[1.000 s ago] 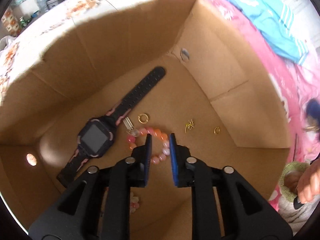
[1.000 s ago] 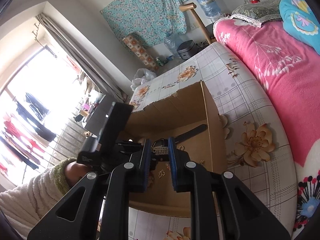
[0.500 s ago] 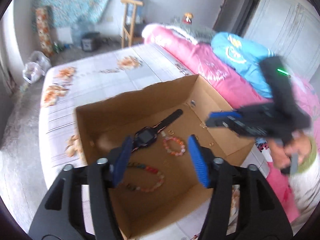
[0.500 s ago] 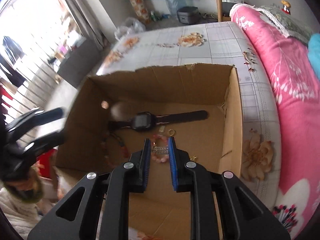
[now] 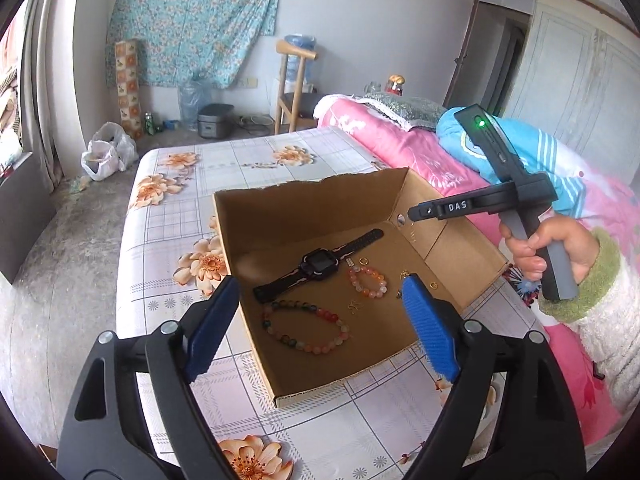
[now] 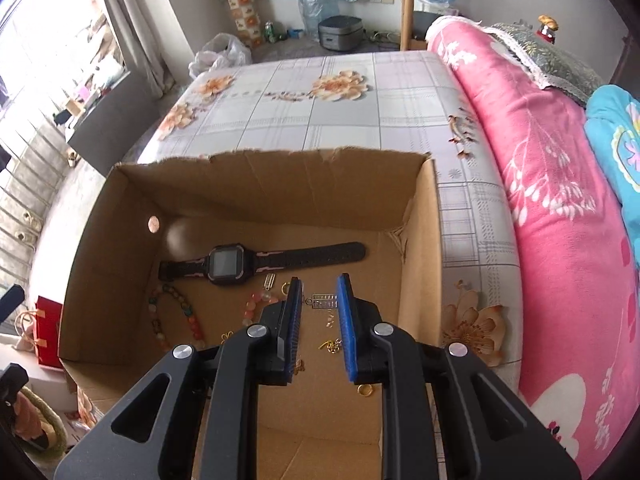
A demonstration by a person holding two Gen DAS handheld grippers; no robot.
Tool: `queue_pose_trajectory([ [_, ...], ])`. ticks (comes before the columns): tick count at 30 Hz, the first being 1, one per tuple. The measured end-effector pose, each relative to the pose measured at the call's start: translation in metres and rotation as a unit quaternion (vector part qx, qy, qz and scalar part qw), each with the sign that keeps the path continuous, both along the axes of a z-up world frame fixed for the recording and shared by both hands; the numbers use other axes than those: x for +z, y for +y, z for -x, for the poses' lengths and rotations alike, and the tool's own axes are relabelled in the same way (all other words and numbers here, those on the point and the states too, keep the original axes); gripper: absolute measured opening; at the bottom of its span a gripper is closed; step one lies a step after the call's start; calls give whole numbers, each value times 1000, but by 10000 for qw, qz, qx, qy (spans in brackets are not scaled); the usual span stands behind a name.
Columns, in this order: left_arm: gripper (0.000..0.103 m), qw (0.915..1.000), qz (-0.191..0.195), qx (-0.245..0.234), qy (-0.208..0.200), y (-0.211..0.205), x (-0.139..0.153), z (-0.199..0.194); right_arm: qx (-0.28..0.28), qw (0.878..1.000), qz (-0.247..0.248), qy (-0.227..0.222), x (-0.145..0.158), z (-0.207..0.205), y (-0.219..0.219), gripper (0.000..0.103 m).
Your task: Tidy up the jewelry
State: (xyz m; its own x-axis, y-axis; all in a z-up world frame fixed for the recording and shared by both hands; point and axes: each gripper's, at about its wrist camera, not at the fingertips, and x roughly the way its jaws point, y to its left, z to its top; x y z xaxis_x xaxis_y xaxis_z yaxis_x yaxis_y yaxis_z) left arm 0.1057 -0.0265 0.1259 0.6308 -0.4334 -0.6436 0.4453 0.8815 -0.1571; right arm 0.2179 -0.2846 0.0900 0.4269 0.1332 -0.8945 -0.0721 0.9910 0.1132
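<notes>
Both grippers over the open box [image 5: 304,200] on the bed [image 5: 248,160]; jewelry lies on its floor.

We hold the left gripper [image 5: 320,324] above the near edge of the box, its jaws opening wide with nothing between them; we hold the right gripper [image 6: 319,312] over the box interior, its blue pads [image 6: 345,320] a narrow gap apart, clamped on a small silver clasp [image 6: 323,301] that spans that gap; in the left view the right hand [image 5: 544,252] grips the handle beside the right wall of the box; the watch [image 5: 320,266] lies flat across the box floor; the small bead bracelet [image 5: 368,282] lies just beside it; the long bead bracelet [image 5: 306,330] lies nearer the front wall; gold rings [image 6: 364,390] and small gold pieces [image 6: 330,346] lie scattered toward the right wall.
</notes>
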Motion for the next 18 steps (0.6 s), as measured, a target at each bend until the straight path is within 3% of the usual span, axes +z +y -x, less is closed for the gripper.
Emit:
queue_pose_trajectory([
  [4,82,9999,-40,-16,-90,-4,-1,6,-95,9998,-159,-57,3,-1,-6,21],
  [7,82,9999,-25,-10,-115,-7,0,11,-173,9995,-228,-163,4,-2,-8,35],
  [11,83,9999,-37,35,-149,-7,0,16,-262,9984,-357,-341,12,0,-12,37],
  [16,84,9995,-31,154,-259,-6,5,23,-403,9946,-575,-770,36,24,-16,37],
  [18,87,9991,-59,239,-355,-7,8,27,-470,9911,-659,-1059,49,42,-18,45],
])
